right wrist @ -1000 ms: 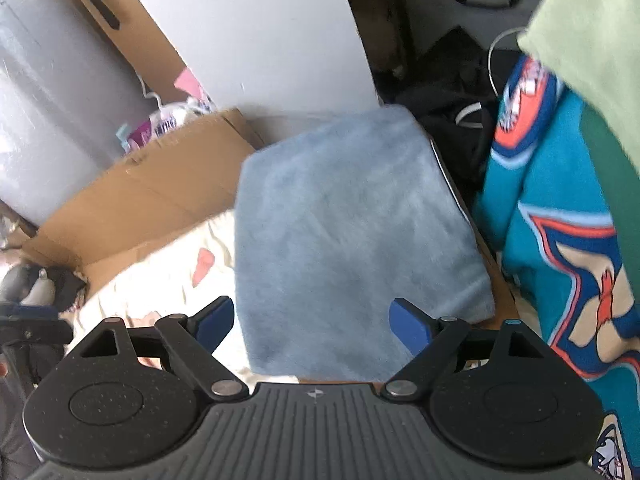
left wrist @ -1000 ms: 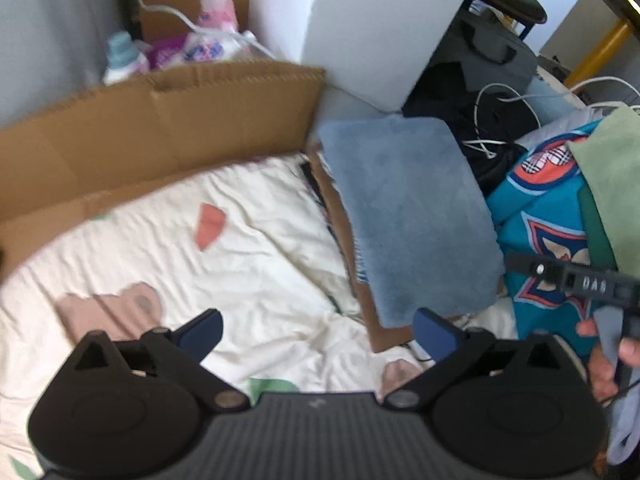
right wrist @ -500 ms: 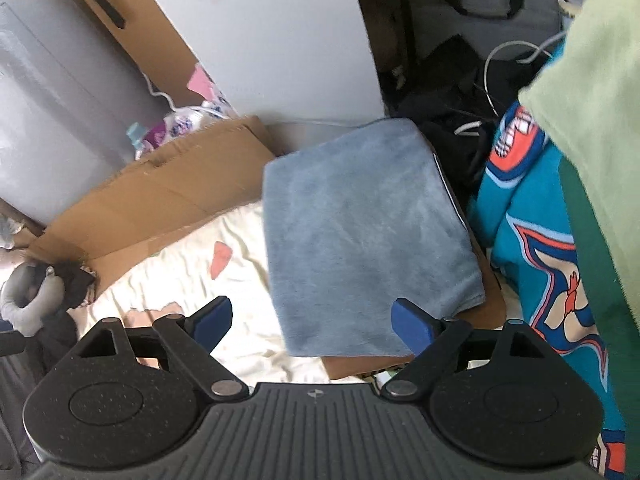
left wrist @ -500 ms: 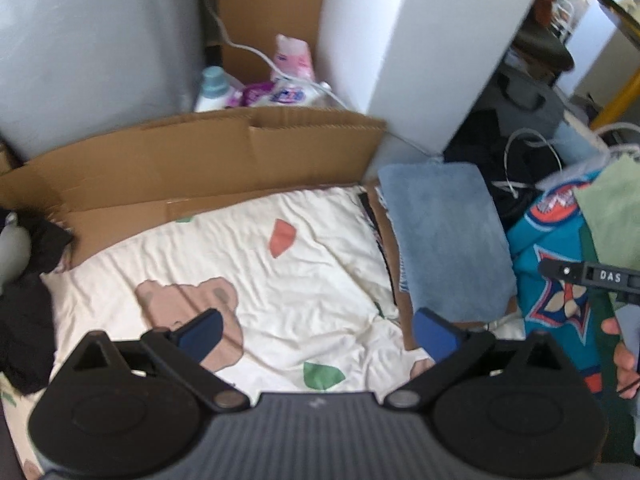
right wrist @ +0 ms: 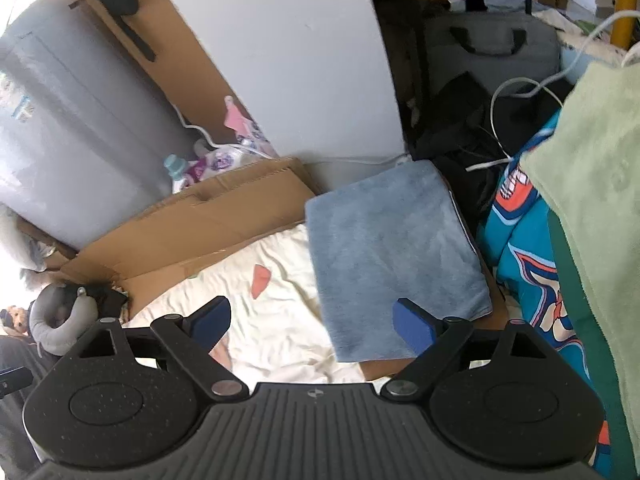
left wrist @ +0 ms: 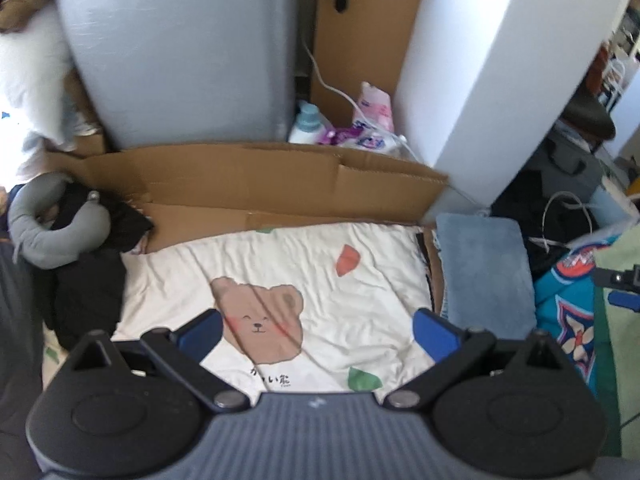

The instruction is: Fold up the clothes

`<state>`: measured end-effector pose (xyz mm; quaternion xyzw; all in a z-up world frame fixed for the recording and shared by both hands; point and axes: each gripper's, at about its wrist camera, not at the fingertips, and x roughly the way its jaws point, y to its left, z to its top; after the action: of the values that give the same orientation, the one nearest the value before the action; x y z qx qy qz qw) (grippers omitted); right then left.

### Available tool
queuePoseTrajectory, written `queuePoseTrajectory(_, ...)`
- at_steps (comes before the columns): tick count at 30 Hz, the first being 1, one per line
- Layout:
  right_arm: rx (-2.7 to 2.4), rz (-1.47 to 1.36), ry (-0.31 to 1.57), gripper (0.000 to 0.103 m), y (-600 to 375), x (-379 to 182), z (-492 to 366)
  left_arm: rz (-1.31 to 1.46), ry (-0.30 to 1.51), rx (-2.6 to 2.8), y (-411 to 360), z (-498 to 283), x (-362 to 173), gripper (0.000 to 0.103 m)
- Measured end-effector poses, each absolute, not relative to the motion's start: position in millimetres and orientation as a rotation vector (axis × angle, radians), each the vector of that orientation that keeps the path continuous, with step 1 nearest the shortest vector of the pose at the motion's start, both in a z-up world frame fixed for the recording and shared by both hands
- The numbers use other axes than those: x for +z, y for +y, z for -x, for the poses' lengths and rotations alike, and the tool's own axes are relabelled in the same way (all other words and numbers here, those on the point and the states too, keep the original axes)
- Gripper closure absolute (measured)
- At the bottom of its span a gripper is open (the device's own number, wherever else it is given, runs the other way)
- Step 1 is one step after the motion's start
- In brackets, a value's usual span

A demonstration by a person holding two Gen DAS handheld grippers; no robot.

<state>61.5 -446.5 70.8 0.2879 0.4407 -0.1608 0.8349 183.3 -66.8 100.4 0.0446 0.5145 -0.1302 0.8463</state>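
Blue fleece towel [right wrist: 394, 256] sits folded at two o'clock; teal patterned garment [right wrist: 532, 276] and pale green cloth [right wrist: 600, 184] at three o'clock wait. Left gripper [left wrist: 316, 330] and right gripper [right wrist: 312, 320] gape wide, empty.

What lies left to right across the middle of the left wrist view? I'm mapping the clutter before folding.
Grey neck pillow → black garment → cream bear-print sheet → folded blue towel → teal patterned fabric → light green cloth.
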Motion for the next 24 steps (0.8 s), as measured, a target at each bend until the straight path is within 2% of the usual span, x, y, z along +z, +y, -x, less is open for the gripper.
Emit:
queuePoseTrajectory(13,-0.164,-0.53,0.825,0.006,-369,162,-34,-0.043,0.997,-0.105,22,-118,174,0.001)
queuePoseTrajectory(18,-0.118,-0.49,0.821,0.001,-348,179,-24,-0.025,0.99,-0.066,50,-94,177,0.001)
queuePoseTrajectory(24,-0.07,-0.466,0.823,0.001,-321,187,-13,-0.004,0.968,-0.068,64,-74,166,0.001)
